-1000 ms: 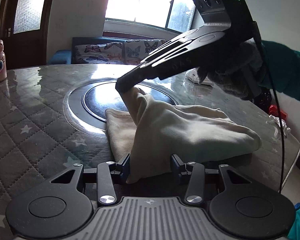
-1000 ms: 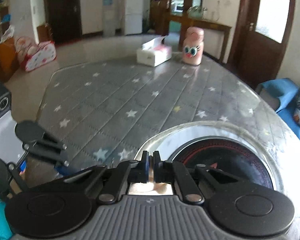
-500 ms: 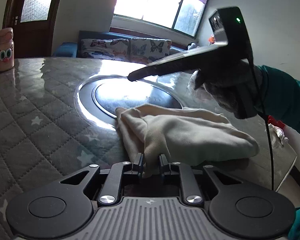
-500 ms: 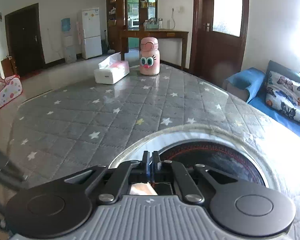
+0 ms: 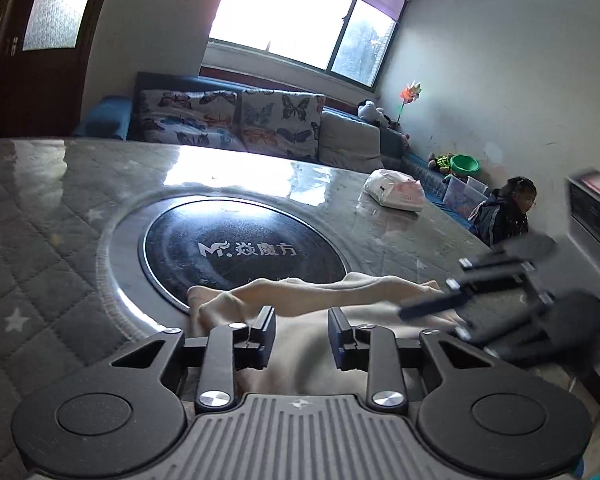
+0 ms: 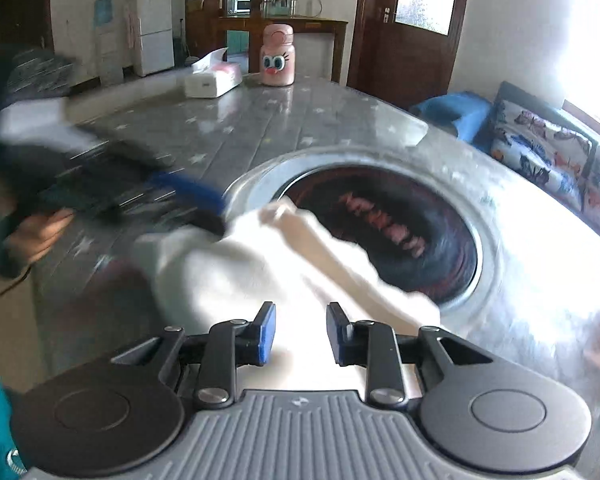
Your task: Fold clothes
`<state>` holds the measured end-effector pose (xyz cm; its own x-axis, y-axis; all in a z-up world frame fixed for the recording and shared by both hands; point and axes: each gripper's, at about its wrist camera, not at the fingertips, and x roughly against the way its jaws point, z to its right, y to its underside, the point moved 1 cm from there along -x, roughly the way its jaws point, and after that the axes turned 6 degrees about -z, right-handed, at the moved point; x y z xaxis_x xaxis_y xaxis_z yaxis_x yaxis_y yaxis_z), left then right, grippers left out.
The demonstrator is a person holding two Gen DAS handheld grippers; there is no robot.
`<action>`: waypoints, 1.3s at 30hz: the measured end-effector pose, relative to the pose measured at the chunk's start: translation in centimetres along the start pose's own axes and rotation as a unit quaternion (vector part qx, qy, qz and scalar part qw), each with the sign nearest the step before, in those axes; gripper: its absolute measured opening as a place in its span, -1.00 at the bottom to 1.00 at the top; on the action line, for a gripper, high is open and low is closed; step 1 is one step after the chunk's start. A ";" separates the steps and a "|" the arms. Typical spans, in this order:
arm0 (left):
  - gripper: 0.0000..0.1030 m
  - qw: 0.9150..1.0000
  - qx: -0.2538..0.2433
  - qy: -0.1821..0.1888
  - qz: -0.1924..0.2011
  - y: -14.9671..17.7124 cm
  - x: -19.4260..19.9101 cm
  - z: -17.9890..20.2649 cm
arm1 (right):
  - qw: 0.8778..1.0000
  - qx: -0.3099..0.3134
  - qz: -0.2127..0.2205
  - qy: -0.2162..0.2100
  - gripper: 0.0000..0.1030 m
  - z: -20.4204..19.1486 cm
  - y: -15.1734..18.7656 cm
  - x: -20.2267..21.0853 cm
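A cream cloth (image 5: 300, 300) lies bunched on the table beside the round black hob (image 5: 240, 244). My left gripper (image 5: 301, 330) hangs open just over its near edge, with nothing between the fingers. In the left wrist view the right gripper (image 5: 428, 306) shows blurred at the right, low over the cloth. The right wrist view has the cloth (image 6: 260, 264) spread below my right gripper (image 6: 300, 332), which is open and holds nothing. The left gripper (image 6: 188, 196) appears there as a blurred streak at the cloth's far left corner, held by a hand (image 6: 36, 236).
The table (image 5: 40, 216) wears a grey quilted star cover. A pink bottle (image 6: 279, 56) and a tissue box (image 6: 213, 80) stand at its far end. A white bag (image 5: 394, 195) lies near the sofa side. A person (image 5: 508, 212) sits by the wall.
Both grippers have let go of the cloth and opened. The right gripper came down from above the hob to the cloth's right side. The cloth now lies flatter.
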<state>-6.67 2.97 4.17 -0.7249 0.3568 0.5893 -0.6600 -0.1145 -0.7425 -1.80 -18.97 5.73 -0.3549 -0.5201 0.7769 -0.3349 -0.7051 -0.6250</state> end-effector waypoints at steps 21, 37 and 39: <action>-0.58 0.995 -0.060 -0.079 0.001 0.2 -0.8 2.5 | 0.992 -0.110 0.054 0.005 -0.48 0.6 7.3 5.1; -0.49 0.994 -0.096 -0.029 -0.038 3.3 -2.4 5.7 | 0.984 -0.161 0.050 0.055 -0.49 6.0 6.8 2.4; -0.48 0.995 -0.093 -0.028 -0.038 3.4 -2.4 5.6 | 0.984 -0.166 0.047 0.046 -0.49 6.3 5.9 1.3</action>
<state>-8.24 -3.46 2.04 -0.6878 0.3060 0.6582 -0.6687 0.0855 -0.7386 1.29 -26.87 3.49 -0.4696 -0.5194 0.7139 -0.5575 -0.4525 -0.6960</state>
